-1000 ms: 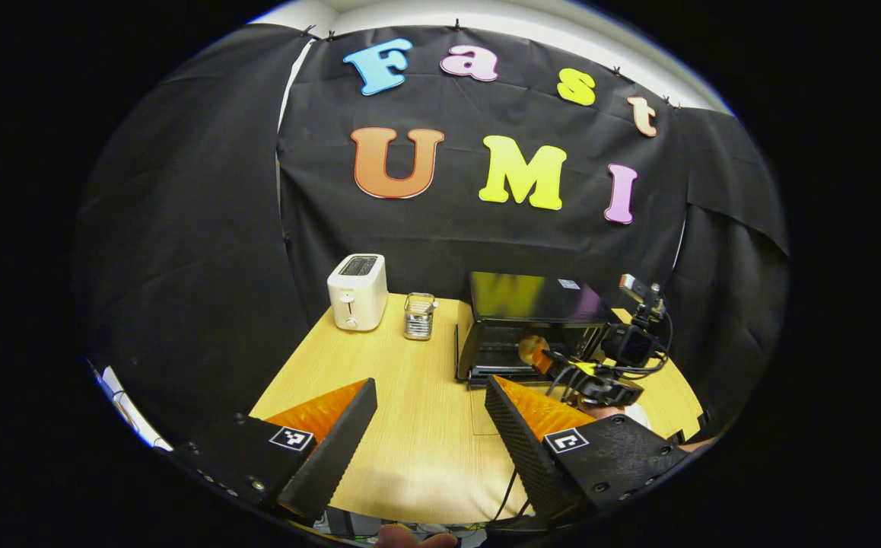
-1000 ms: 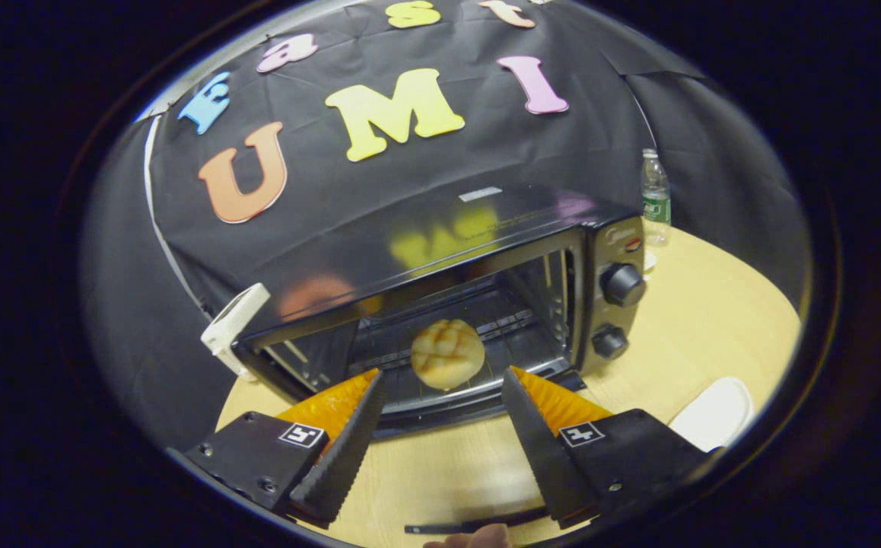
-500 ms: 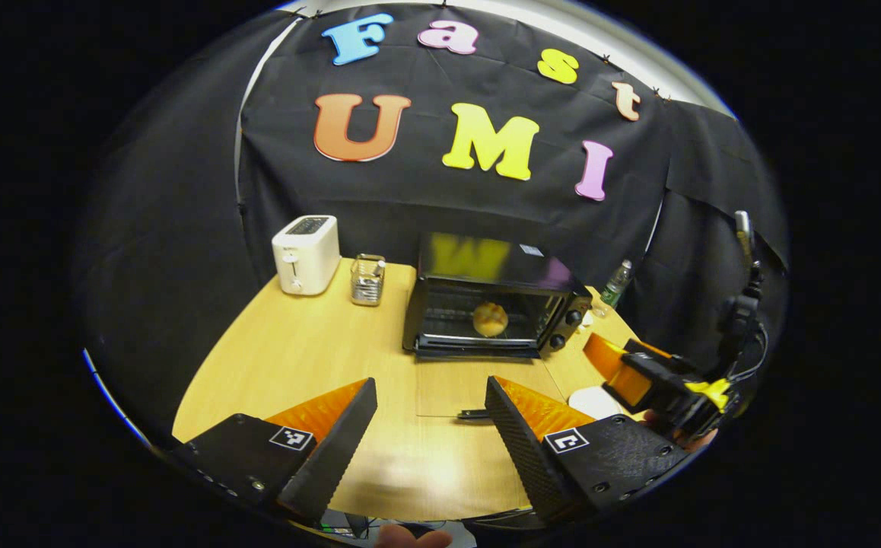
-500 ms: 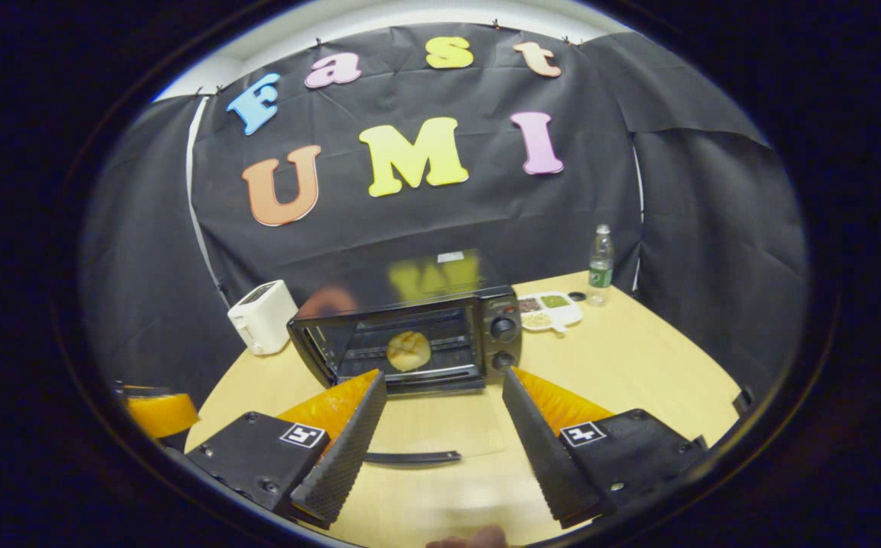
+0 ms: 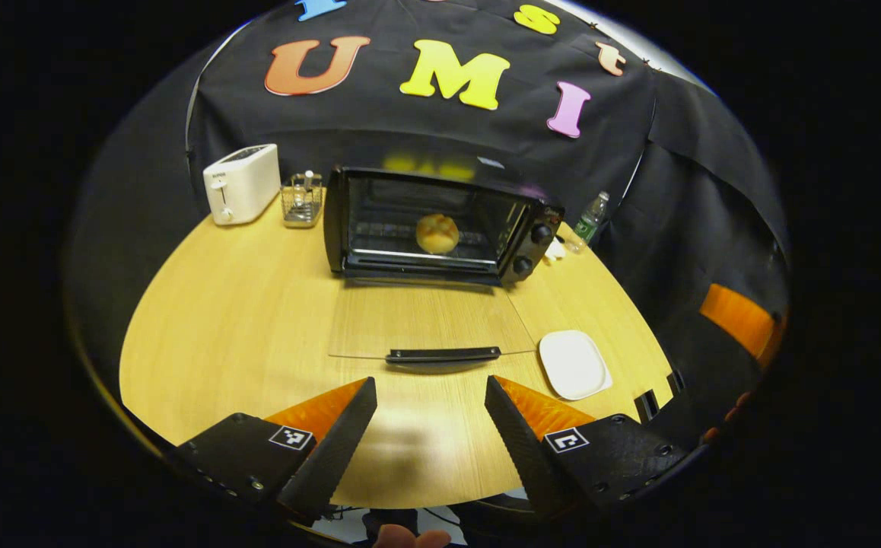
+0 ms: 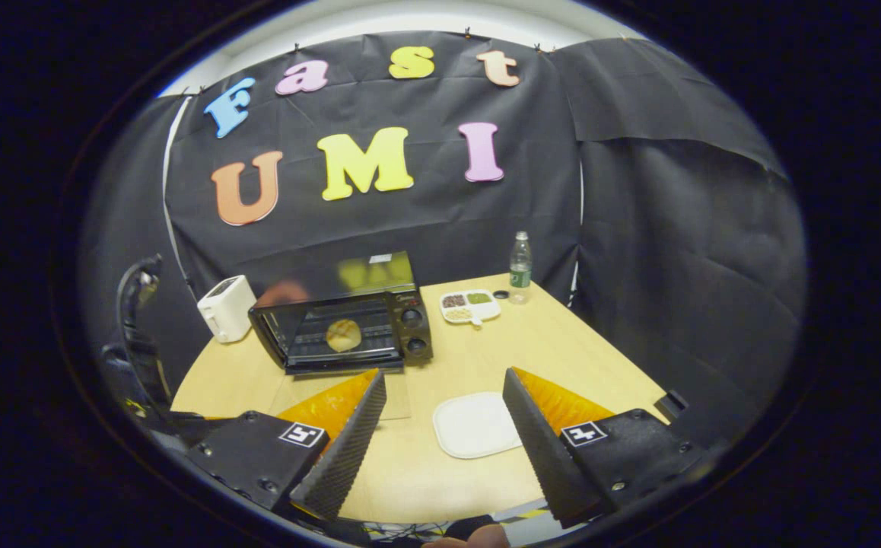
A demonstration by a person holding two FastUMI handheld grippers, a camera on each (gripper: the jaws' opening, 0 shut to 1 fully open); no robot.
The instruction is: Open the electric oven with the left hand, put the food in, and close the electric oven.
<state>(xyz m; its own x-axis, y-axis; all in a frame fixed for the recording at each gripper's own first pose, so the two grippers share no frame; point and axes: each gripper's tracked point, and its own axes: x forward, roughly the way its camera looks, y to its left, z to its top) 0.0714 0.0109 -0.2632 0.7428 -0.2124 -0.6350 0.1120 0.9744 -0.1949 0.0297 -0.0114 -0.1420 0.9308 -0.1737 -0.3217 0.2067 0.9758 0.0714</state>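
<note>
I hold the left gripper [image 5: 429, 426] above the desk's [image 5: 243, 304] near edge, its fingers spread apart with nothing between them. Directly beyond it lies the oven [image 5: 440, 221] door [image 5: 425, 320], folded flat onto the desk, its handle [image 5: 443, 355] nearest me. The oven stands toward the far edge with its cavity open, and the bun [image 5: 437, 233] sits on the rack inside. A toaster [image 5: 240, 183] and a wire holder [image 5: 302, 200] stand left of the oven along the far edge; a bottle [image 5: 589, 221] stands to its right. I hold the right gripper [image 6: 440, 434] over the near edge as well, fingers apart and empty, with a white plate [image 6: 477, 424] on the desk between them. A divided dish [image 6: 471, 307] sits beside the bottle near the far right corner.
</note>
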